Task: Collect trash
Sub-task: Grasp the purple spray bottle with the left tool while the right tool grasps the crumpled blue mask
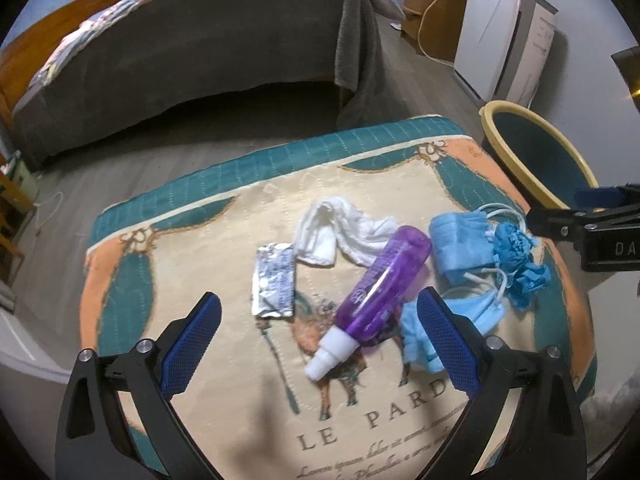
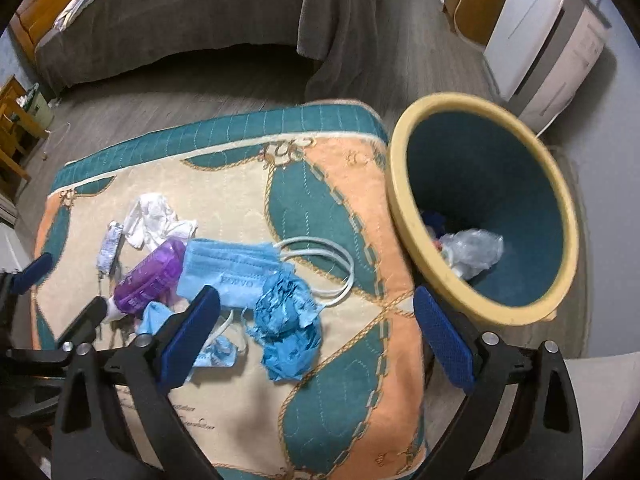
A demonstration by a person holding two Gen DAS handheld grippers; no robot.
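Trash lies on a quilted cushion (image 1: 224,236): a purple spray bottle (image 1: 372,292), a foil wrapper (image 1: 274,280), a white crumpled tissue (image 1: 340,232), a folded blue face mask (image 1: 460,244), a crumpled blue wad (image 1: 520,264) and another blue mask (image 1: 476,316). My left gripper (image 1: 320,340) hangs open above the bottle's white cap end. My right gripper (image 2: 316,340) is open over the blue wad (image 2: 288,320), beside the mask (image 2: 232,272) and the bottle (image 2: 150,276). Nothing is held.
A bin (image 2: 404,184) with a yellow rim stands at the cushion's right edge, with a clear plastic bag (image 2: 472,252) inside. A bed with a grey cover (image 1: 200,52) lies behind. A white fridge (image 1: 488,36) and a wooden cabinet (image 1: 428,12) stand at the back right.
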